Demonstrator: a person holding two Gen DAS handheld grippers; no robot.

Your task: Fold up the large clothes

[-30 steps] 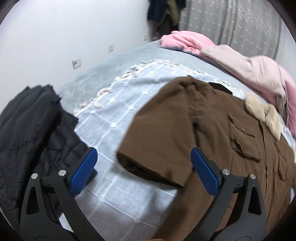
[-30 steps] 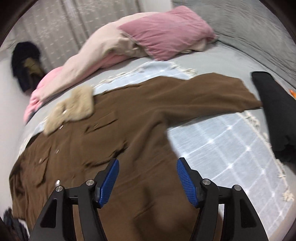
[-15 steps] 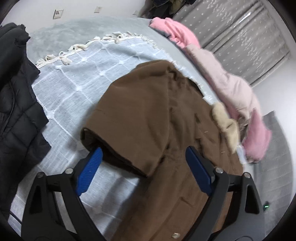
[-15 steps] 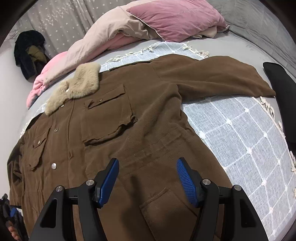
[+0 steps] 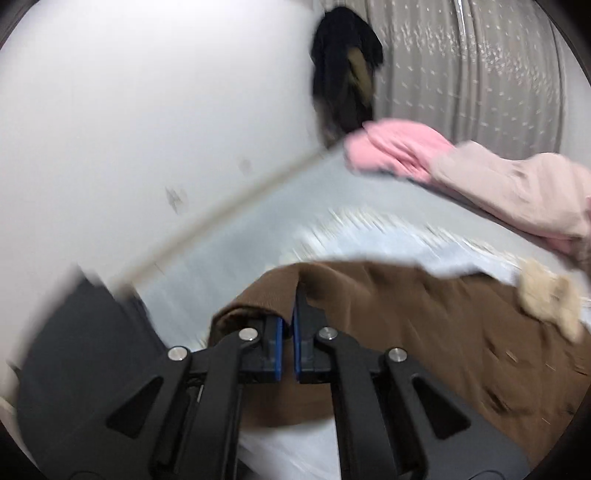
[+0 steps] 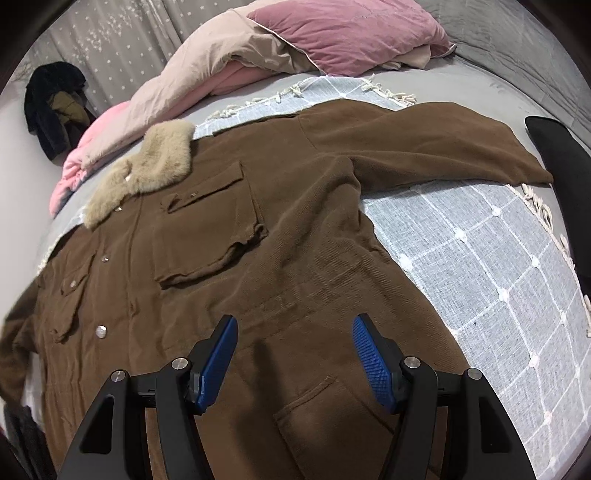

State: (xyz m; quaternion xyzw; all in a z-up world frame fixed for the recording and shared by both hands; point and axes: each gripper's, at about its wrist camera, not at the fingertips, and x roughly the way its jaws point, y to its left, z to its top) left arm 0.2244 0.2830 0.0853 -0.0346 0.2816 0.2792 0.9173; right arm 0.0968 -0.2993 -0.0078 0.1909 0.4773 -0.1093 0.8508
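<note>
A large brown corduroy coat (image 6: 295,258) with a beige fur collar (image 6: 147,166) lies front-up and spread out on a pale blue checked throw with white tassels (image 6: 480,266), which covers a grey bed (image 6: 480,74). One sleeve extends flat from the coat's shoulder across the throw toward a black garment (image 6: 561,158) at the bed's edge.

The left gripper (image 5: 289,325) has just been closing, and its blue pads now pinch a fold of the coat's other sleeve (image 5: 273,291), raised off the throw. This view is heavily motion-blurred.

The right gripper (image 6: 293,365) hangs just above the coat's lower front, near a hip pocket (image 6: 325,413). Its jaws stand apart with nothing between them; contact with the fabric cannot be determined.

Beyond the coat's collar lie a heap of pink and beige bedding (image 6: 207,66) and a mauve velvet pillow (image 6: 347,29). Dark clothing (image 6: 51,107) hangs beside a grey star-patterned curtain (image 6: 122,33), past the bedding.
</note>
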